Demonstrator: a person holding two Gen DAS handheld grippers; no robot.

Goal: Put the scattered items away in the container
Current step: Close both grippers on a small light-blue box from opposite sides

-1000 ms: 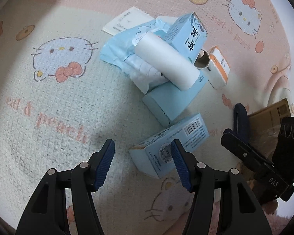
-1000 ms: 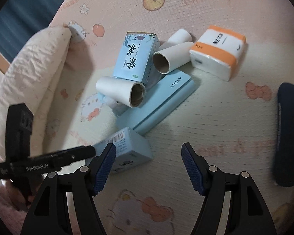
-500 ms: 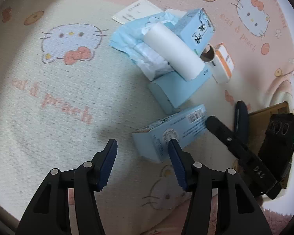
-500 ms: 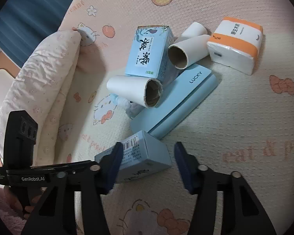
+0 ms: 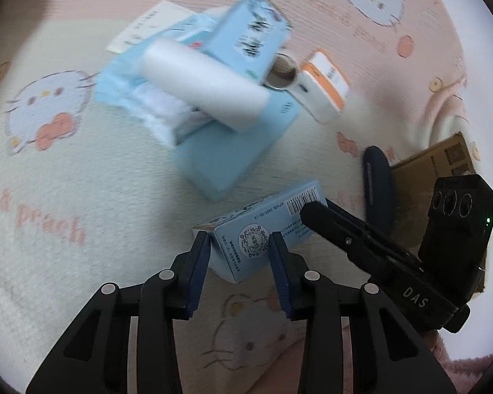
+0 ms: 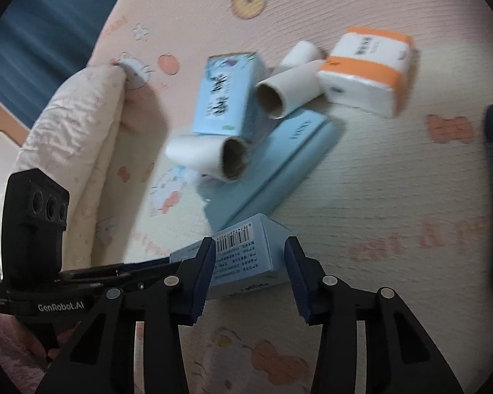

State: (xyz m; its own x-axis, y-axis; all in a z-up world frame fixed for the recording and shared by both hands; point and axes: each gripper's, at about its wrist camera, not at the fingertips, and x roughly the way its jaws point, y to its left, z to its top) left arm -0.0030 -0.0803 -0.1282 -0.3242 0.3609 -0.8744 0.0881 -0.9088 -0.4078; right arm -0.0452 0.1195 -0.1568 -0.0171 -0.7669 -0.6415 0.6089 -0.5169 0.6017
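Note:
A small blue box with a barcode lies on the cartoon-cat mat, and both grippers hold it from opposite ends. My left gripper has its jaws closing, with the blue pads against the box's near end. Over the barcode end, my right gripper is closing too, one pad on each side. A brown cardboard box stands at the right, behind the right gripper's body.
A pile lies farther back: a white roll, a blue carton, a long blue box, an orange-and-white tissue pack and a blue packet. A dark oval object lies beside the cardboard box. A pillow borders the mat.
Both pairs of jaws have narrowed from wide open to the width of the small blue box. The left gripper has slid over its near end and the right one over the barcode end.

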